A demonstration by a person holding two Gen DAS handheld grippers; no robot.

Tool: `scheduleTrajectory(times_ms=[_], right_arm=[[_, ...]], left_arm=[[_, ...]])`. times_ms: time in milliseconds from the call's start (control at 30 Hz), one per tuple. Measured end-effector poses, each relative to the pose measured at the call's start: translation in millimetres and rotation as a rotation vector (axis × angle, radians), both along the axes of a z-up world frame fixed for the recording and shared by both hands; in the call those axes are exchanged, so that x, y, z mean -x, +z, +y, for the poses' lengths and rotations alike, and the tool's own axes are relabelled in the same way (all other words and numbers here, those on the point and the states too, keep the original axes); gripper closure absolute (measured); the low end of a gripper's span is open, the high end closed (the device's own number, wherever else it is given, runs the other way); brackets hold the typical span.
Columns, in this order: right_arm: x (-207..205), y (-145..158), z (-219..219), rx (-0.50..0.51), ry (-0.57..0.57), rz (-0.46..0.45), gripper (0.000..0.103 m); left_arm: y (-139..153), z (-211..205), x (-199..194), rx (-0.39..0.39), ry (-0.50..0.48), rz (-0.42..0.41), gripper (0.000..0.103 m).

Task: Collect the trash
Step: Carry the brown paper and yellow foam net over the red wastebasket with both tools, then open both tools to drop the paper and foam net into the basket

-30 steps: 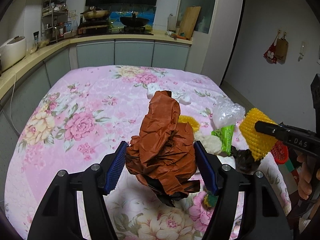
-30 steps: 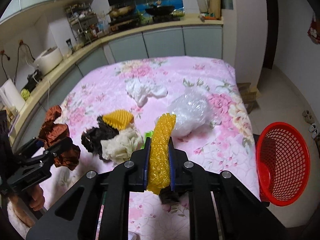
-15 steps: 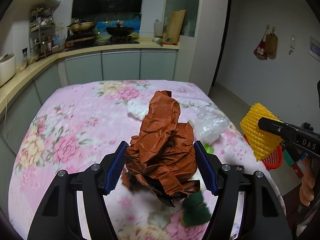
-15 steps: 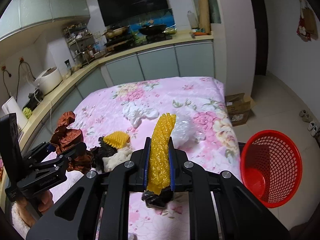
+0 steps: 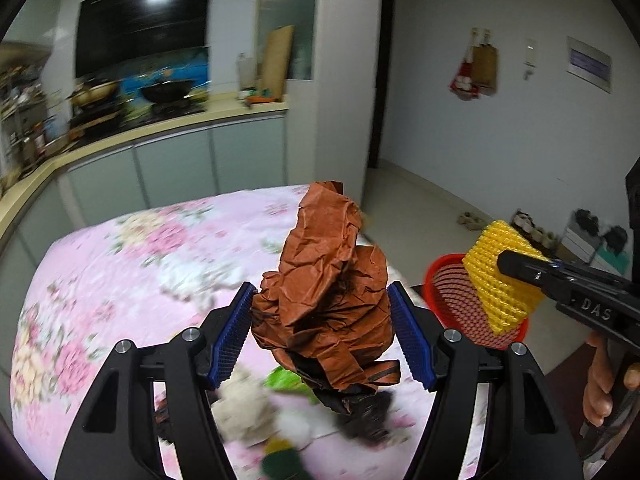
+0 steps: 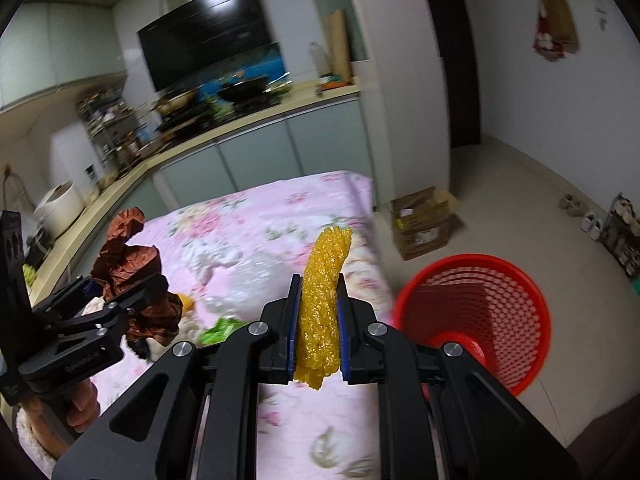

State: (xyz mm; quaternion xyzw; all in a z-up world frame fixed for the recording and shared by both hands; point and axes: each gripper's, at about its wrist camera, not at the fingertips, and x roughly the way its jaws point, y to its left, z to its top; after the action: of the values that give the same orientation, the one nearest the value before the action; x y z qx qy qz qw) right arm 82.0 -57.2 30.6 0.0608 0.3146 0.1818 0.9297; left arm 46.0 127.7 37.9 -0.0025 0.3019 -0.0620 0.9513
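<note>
Both grippers loaded and up off the table; left gripper (image 5: 322,342) clamped on crumpled brown paper (image 5: 328,296), pads set fairly wide apart around the bulky wad, paper standing tall above the jaws; right gripper (image 6: 318,328) pinched nearly closed on a yellow foam net (image 6: 322,304), flattened between the pads and poking out above and below.

Red mesh basket (image 6: 480,320) on the floor past the table's right edge, just right of the right gripper's line; inside looks bare apart from a red base, though hard to be sure through the mesh; from the left wrist view, yellow net seen in front of the basket (image 5: 452,304), above or just short of its rim; cannot tell which.

Still on the floral tablecloth (image 5: 120,264): whitish wad (image 5: 244,400), something green (image 6: 218,330), a dark scrap (image 5: 368,420), more white and clear material farther back, all blurred.

Judged stage: early; two pieces picked, neither dropped yet; next likely release of both over the basket, then return for the remaining litter; brown paper bulky and light, may snag on a pad when released.
</note>
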Motion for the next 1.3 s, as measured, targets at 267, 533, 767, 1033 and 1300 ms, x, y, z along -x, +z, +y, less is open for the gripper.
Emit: scheduleTrajectory(times_ms=[267, 533, 767, 1033, 1300], right_arm=[[-8, -5, -53, -0.013, -0.125, 0.004, 0.088], [-23, -19, -95, -0.006, -0.241, 0.046, 0.088], [-43, -48, -118, 0.014, -0.316, 0.132, 0.088], [-59, -71, -131, -0.017, -0.343, 0.200, 0.087], [-65, -81, -141, -0.074, -0.341, 0.251, 0.063]], left_arm=[[5, -63, -36, -0.043, -0.172, 0.015, 0.038], [-10, -119, -79, -0.031, -0.318, 0.109, 0.038], [-39, -159, -114, -0.045, -0.401, 0.224, 0.038], [-60, -181, -134, -0.052, -0.444, 0.289, 0.038], [-77, -186, -144, -0.050, -0.455, 0.343, 0.033]])
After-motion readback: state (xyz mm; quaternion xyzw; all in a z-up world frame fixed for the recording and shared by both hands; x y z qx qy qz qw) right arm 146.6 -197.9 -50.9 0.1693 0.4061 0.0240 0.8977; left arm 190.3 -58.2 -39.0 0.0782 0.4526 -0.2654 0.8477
